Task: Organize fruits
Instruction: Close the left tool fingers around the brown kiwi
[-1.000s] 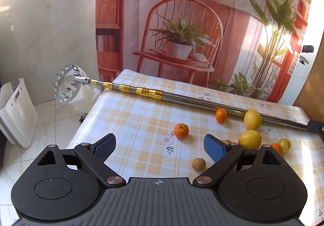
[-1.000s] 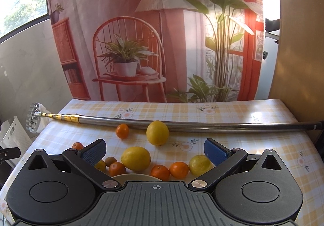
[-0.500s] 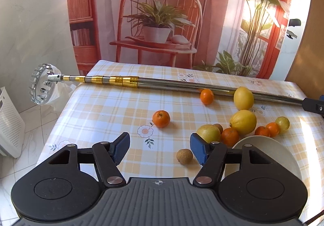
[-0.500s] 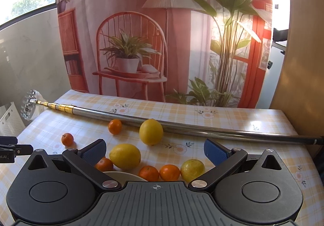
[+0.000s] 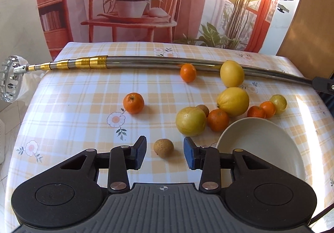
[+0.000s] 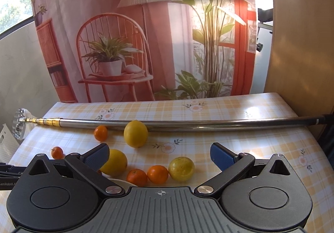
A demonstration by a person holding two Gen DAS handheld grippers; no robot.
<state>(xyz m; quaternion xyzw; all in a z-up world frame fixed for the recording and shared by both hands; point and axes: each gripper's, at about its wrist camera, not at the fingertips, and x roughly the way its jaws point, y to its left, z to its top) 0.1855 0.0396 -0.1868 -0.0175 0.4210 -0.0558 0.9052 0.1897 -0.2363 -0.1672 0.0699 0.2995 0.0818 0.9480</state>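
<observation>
Right now the left gripper [image 5: 165, 152] stands open astride the small brown fruit [image 5: 163, 148], pads not touching; closing off-centre could squirt it toward the near worktop [image 5: 68, 120] edge. Just right sits the empty bowl [image 5: 261, 139], close enough to clip. The right gripper [image 6: 159, 154] hangs open, empty. Beyond, clustered citrus [image 5: 191, 121], then the pole [image 5: 146, 63]; leftward is free.

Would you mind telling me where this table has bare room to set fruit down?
Bare cloth left of the lone orange, below the pole; the bowl is empty too. Crowded: the fruit cluster round the big lemon.
</observation>
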